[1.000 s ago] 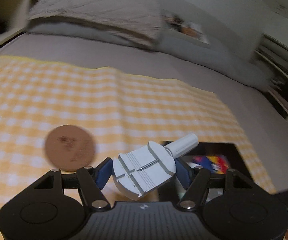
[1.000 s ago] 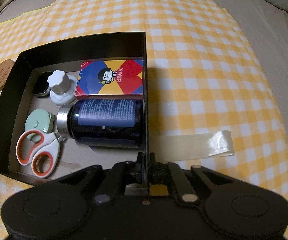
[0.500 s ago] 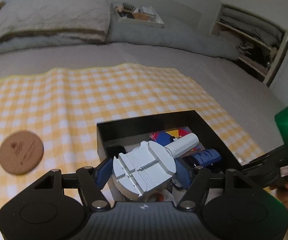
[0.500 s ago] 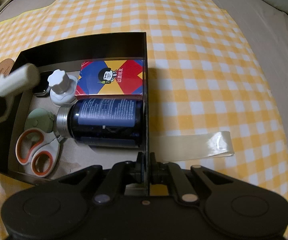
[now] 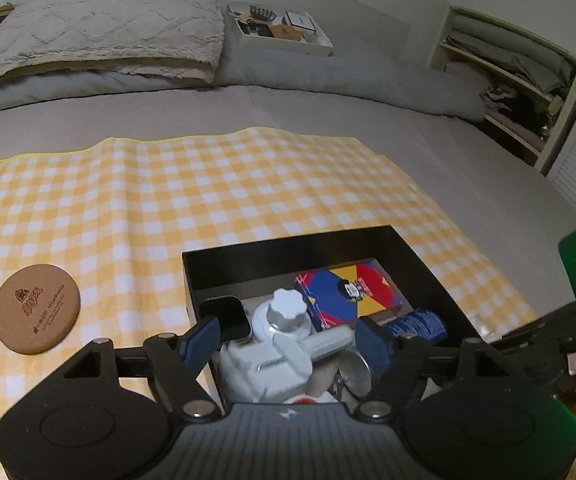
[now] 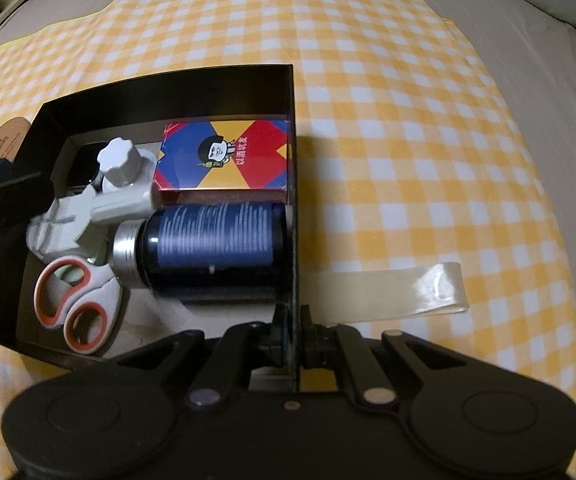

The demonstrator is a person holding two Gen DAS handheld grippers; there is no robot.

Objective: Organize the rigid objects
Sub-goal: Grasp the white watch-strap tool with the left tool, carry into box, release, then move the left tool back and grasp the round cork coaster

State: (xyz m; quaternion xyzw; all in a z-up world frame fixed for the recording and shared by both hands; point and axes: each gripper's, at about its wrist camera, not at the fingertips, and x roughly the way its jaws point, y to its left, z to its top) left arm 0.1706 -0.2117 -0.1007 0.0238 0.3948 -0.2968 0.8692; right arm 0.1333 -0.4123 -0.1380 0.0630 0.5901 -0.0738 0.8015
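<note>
A black box sits on a yellow checked cloth and also shows in the left wrist view. In it lie a colourful card box, a dark blue bottle, white-and-orange scissors, a white knobbed tool and a small black item. My left gripper is open above the box; the pale grey watch tool lies loose between its fingers, resting in the box. My right gripper is shut on the box's right wall.
A round cork coaster lies on the cloth left of the box. A strip of clear tape lies right of the box. Pillows and a white tray sit at the bed's far end. Shelves stand at right.
My left gripper carried the watch tool right, over the box, lowered it and opened; the tool now rests inside. My right gripper kept its hold on the box wall.
</note>
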